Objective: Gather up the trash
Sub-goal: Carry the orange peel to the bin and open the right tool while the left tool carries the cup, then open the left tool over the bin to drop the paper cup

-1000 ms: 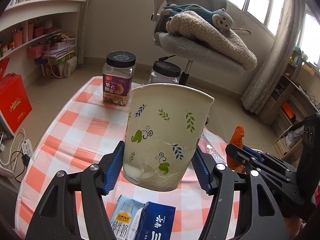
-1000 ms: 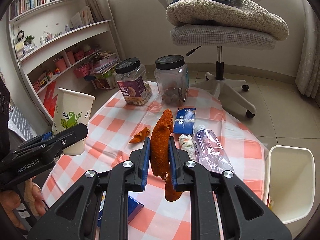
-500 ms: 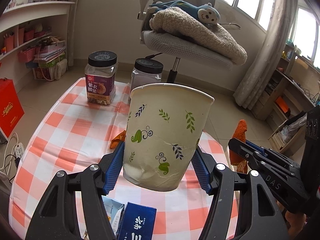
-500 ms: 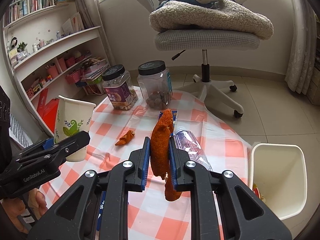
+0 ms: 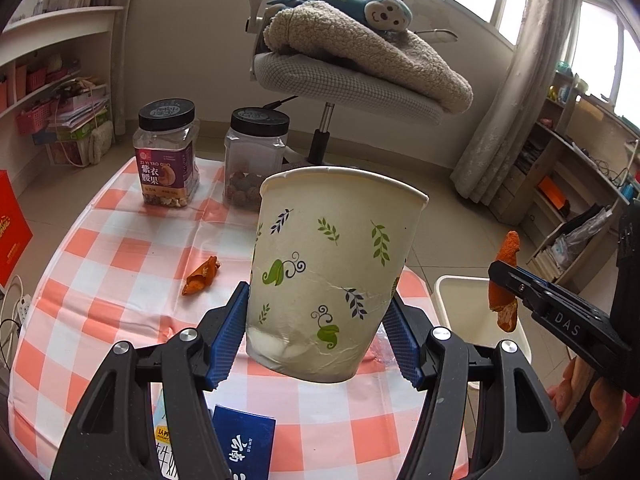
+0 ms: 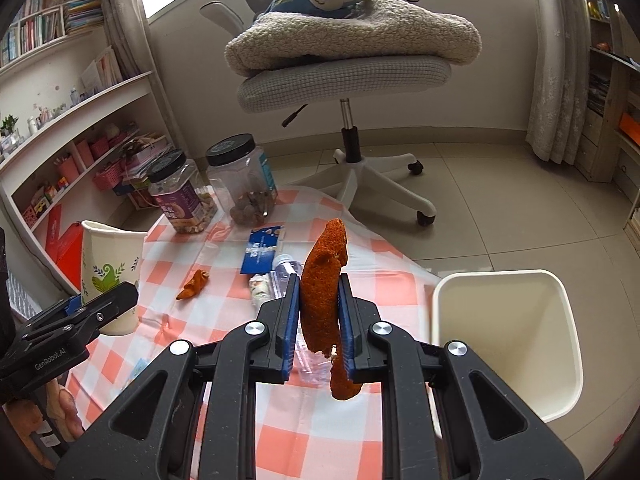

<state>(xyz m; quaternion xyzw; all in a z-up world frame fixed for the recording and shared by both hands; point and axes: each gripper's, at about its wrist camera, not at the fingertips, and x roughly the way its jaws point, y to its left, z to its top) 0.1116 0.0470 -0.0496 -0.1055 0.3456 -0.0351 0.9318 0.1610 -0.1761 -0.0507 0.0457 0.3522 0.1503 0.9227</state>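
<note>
My left gripper (image 5: 320,336) is shut on a white paper cup (image 5: 332,264) with leaf prints and holds it above the checked table (image 5: 120,248). My right gripper (image 6: 318,320) is shut on a long orange peel (image 6: 324,304), held in the air left of the white trash bin (image 6: 508,344). The bin also shows in the left wrist view (image 5: 476,320), beyond the table's right edge. A small orange peel (image 5: 200,276) lies on the table. A plastic bottle (image 6: 286,272), a crumpled wrapper (image 6: 259,286) and a blue packet (image 6: 262,250) lie ahead of my right gripper.
Two black-lidded jars (image 5: 168,152) (image 5: 252,160) stand at the table's far side. A swivel chair with a blanket and plush monkey (image 6: 344,52) stands behind. Cartons (image 5: 244,448) lie at the near table edge. Shelves line the left wall (image 6: 80,128).
Both grippers have moved right and drawn back with their loads. The bin has come further into both views and the right gripper's peel is now close beside it.
</note>
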